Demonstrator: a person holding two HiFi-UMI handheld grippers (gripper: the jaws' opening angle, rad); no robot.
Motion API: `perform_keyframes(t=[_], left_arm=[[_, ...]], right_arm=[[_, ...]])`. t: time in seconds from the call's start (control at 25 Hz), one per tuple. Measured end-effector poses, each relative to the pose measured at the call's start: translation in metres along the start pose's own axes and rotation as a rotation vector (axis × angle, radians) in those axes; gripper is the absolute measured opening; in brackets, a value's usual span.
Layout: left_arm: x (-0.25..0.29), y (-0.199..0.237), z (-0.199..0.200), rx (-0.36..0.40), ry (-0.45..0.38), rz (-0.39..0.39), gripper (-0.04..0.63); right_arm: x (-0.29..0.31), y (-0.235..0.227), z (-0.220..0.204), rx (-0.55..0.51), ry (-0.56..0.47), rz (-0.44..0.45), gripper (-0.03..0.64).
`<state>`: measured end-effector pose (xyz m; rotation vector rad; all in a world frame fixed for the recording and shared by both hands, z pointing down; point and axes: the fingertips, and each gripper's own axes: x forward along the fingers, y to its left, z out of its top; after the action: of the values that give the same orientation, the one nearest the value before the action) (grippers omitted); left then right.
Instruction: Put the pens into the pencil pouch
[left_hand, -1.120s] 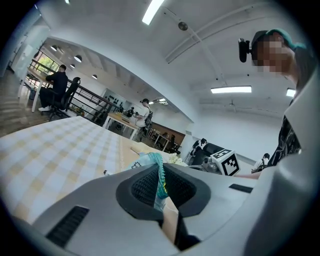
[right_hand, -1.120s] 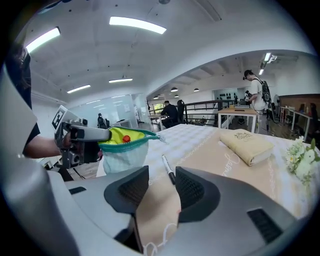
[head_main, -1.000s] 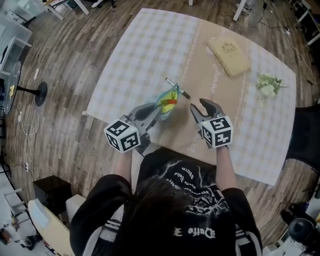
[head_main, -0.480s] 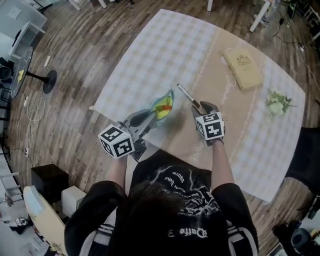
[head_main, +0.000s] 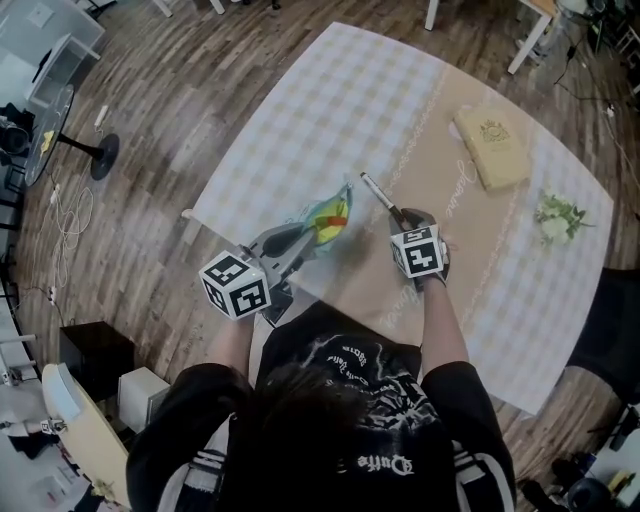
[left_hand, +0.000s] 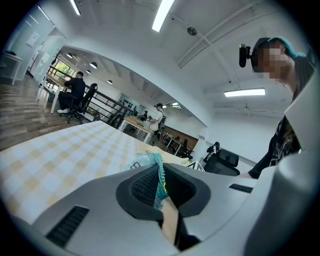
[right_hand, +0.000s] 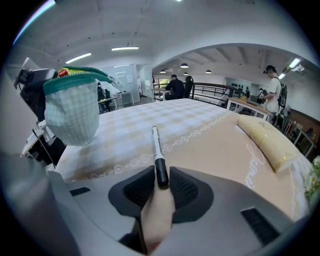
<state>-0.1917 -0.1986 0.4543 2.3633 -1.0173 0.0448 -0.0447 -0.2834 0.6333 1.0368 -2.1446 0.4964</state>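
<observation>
While the pencil pouch (head_main: 325, 215) is held up by its rim in the tightly closed left gripper (left_hand: 161, 186), 1 pen (right_hand: 157, 155), lying on the table (head_main: 330, 100), has just been clamped by the closing right gripper (right_hand: 161, 186); its insertion is judged not yet done.

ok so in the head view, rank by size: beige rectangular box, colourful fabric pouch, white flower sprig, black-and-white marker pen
1. beige rectangular box
2. colourful fabric pouch and white flower sprig look about alike; I would not rank them
3. black-and-white marker pen, thin and smallest
</observation>
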Motion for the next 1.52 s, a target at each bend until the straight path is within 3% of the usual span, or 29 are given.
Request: perform_keyframes(t=[0.32, 0.52, 0.72, 1.52], left_arm=[[-0.003, -0.007, 0.002, 0.022, -0.004, -0.002, 0.037], [0.018, -0.042, -0.020, 0.042, 0.002, 0.012, 0.037], [0.003, -0.014, -0.006, 0.021, -0.012, -0.001, 0.037], [0.050, -0.042, -0.024, 0.120, 0.085, -0.063, 0.037]], right_arm=[[0.000, 0.006, 0.003, -0.043, 0.006, 0.003, 0.071], [-0.029, -0.018, -0.027, -0.023, -0.025, -0.003, 0.067], [-0.041, -0.006, 0.004, -0.040, -0.058, -0.040, 0.067], [-0.171, -0.008, -0.015, -0.067, -0.114, -0.173, 0.067]])
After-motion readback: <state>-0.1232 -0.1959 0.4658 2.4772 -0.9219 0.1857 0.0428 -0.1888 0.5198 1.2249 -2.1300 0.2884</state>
